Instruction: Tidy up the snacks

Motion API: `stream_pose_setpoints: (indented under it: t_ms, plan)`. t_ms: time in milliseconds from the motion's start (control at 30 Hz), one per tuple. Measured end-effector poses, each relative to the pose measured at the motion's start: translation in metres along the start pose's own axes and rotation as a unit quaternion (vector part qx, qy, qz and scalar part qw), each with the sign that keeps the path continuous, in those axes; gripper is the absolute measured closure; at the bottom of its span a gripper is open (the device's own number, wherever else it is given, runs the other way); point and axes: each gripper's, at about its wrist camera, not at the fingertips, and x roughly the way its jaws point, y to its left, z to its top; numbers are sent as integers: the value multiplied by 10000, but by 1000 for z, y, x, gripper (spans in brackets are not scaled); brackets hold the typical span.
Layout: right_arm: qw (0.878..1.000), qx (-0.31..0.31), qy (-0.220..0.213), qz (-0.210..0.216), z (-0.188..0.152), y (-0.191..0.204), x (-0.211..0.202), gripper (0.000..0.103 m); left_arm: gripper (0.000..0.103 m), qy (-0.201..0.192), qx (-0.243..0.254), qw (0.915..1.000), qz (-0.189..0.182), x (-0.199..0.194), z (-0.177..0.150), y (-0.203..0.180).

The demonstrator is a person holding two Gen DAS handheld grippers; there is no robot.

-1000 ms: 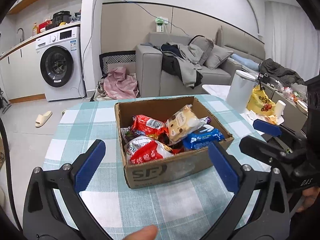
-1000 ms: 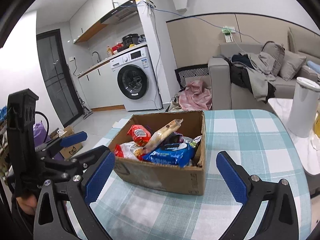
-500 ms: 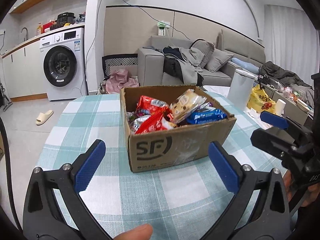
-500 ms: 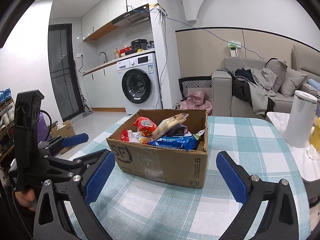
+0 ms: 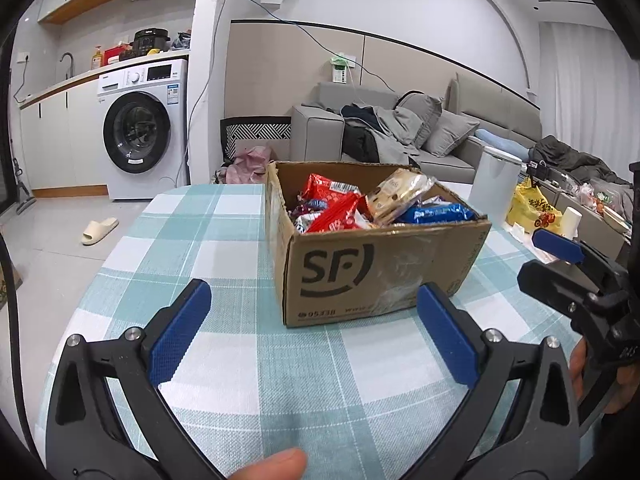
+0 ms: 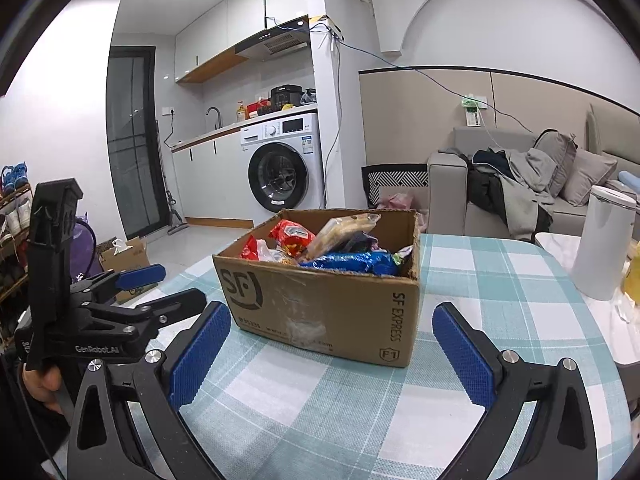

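Note:
A brown cardboard SF box [image 5: 372, 276] stands on the teal checked tablecloth [image 5: 208, 240], full of snack packets: red packets [image 5: 332, 208], a beige biscuit pack [image 5: 400, 194] and a blue pack [image 5: 434, 213]. The box also shows in the right wrist view [image 6: 324, 304], with the blue pack [image 6: 352, 262] at its front. My left gripper [image 5: 314, 334] is open and empty, low over the cloth in front of the box. My right gripper [image 6: 332, 354] is open and empty, just before the box's front right corner.
A white bin [image 6: 606, 240] stands right of the table, with a yellow bag [image 5: 532, 208] behind it. A washing machine [image 5: 142, 136] and a grey sofa with clothes [image 5: 384, 136] are beyond. Bare cloth lies left of the box.
Both grippers have dropped lower toward the tabletop, so the box is now seen from the side instead of from above. Both stay open. The box has not moved.

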Motion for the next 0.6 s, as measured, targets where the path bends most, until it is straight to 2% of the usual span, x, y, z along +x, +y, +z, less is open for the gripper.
stream_pose_setpoints:
  t_ms: [600]
  plan:
    - [9998,17,-155,-90,-11,-9,-4,0,1,-166,3,9999,8,-6,-16,-4]
